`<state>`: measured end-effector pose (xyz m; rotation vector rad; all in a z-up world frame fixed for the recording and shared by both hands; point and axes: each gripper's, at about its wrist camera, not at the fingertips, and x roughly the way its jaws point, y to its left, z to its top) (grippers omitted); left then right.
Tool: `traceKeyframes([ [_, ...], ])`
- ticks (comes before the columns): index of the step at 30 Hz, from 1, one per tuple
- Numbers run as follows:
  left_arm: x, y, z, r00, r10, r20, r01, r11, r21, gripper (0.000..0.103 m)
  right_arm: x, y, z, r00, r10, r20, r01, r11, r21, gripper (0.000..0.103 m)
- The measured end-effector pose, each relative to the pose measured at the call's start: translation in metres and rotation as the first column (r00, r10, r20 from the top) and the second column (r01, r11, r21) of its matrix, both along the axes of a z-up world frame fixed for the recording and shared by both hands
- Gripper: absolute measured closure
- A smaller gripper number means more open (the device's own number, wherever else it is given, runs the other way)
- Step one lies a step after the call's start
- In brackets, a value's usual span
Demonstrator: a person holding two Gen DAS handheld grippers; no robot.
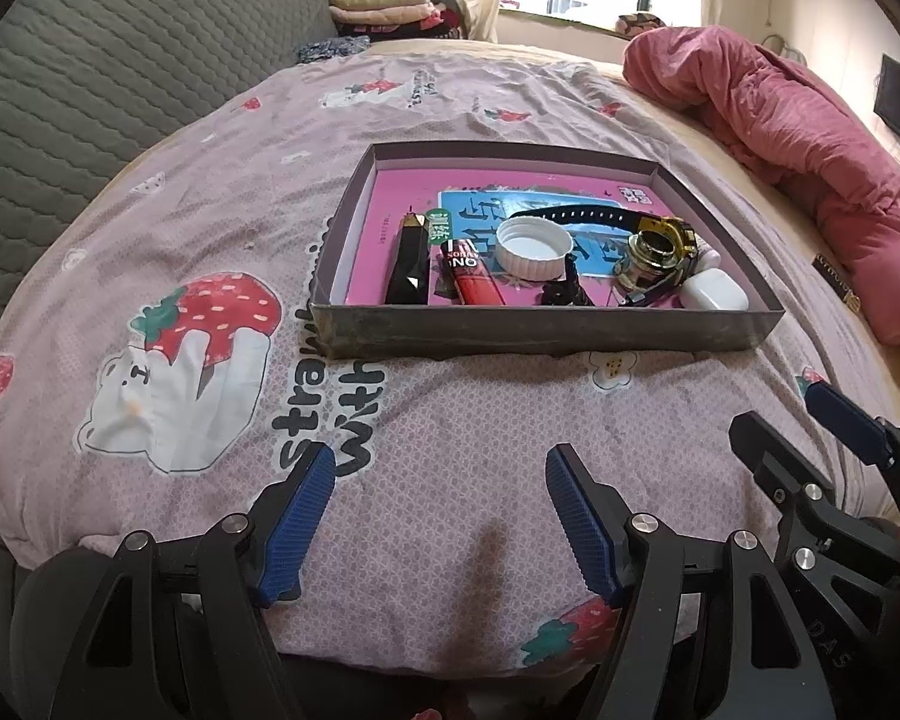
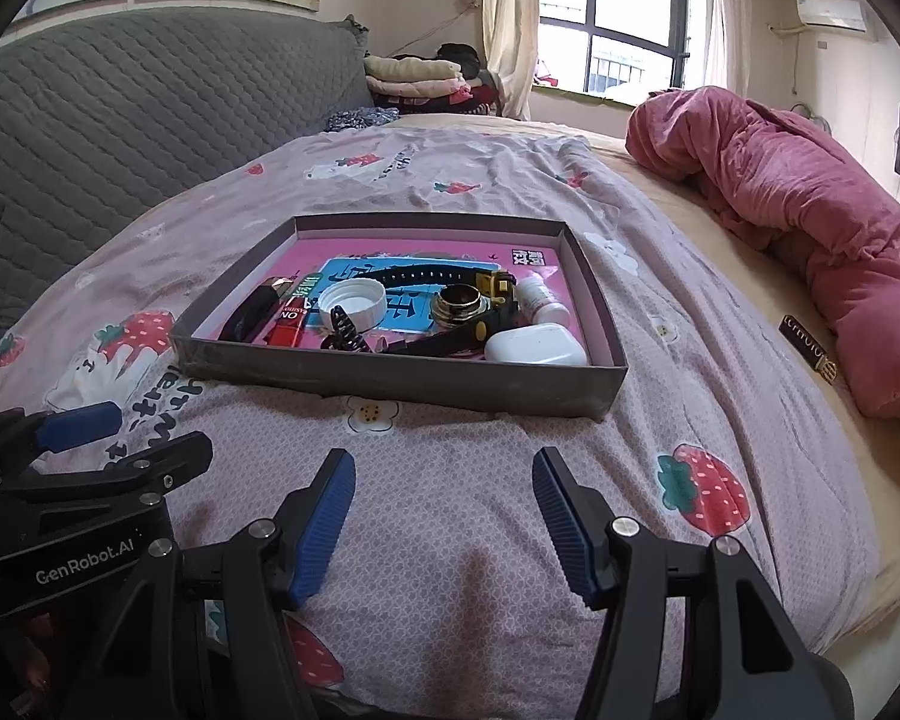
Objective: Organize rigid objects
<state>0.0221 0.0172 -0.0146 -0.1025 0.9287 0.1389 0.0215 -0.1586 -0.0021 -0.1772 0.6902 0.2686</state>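
Bed [image 1: 450,510] — we hold both grippers low over it, fingers apart, empty. Grey box [image 1: 540,333] just ahead holds book, watch [image 1: 660,246], white cap [image 1: 534,249], earbud case [image 2: 534,348], red lighter [image 1: 474,282]. Approach level, over the near wall. Only the right view shows the small white bottle [image 2: 540,294] clearly.

A bed [image 1: 450,540] carries everything, spread with a pinkish sheet [image 1: 222,192] printed with strawberries and bears; directly ahead of both grippers, well beyond their fingertips, a shallow grey box [image 1: 546,333] sits flat on the sheet; further off to the right a rumpled red quilt [image 1: 810,138] lies along the bed's edge on a bare beige stretch; a small dark label-like item [image 2: 807,343] lies just beside that quilt.
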Motion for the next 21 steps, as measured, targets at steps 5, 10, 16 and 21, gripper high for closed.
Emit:
traceKeyframes([
  [5, 0.0, 0.0002, 0.0001, 1.0, -0.003, 0.0, 0.003, 1.0, -0.002, 0.029, -0.0004, 0.0008, -0.0001, 1.0, 0.0, 0.003, 0.0, 1.0, -0.008, 0.042],
  [10, 0.0008, -0.0001, -0.0007, 1.0, 0.0, -0.003, 0.0, 1.0, 0.008, 0.029, 0.0002, -0.0014, 0.0, 1.0, -0.007, 0.003, 0.007, 1.0, -0.007, 0.042],
  [16, 0.0019, 0.0008, -0.0032, 1.0, 0.007, -0.015, -0.007, 1.0, 0.012, 0.029, 0.0008, -0.0025, -0.0005, 1.0, -0.013, 0.002, 0.013, 1.0, -0.006, 0.042],
  [21, 0.0023, 0.0014, -0.0032, 1.0, 0.013, -0.01, -0.013, 1.0, 0.028, 0.029, 0.0015, -0.0034, 0.0, 1.0, -0.016, 0.004, 0.016, 1.0, -0.004, 0.042],
])
